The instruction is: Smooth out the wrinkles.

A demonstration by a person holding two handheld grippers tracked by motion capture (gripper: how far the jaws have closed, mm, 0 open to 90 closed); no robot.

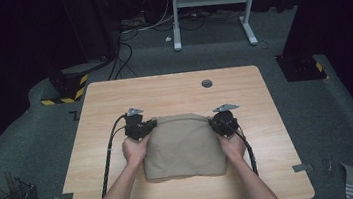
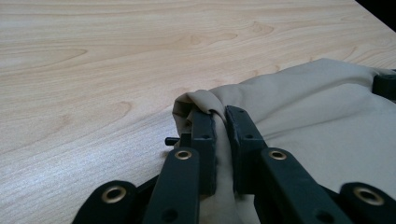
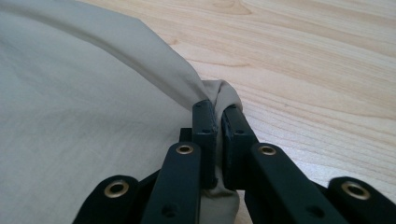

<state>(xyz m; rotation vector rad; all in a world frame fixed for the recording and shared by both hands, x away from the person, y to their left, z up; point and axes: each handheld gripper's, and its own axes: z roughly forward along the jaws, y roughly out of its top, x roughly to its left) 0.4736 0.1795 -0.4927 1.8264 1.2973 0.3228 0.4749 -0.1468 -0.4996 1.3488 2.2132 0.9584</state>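
Beige cloth (image 1: pixel 182 146) folded flat on table (far corners bunched, pinched).

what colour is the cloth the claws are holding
Plain beige cloth, no pattern; clearest in the right gripper view.

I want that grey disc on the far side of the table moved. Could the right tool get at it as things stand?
Probably not right away: the right tool is shut on a corner of the beige cloth. The bare table up to the grey disc has nothing in the way, so letting go first would free it.
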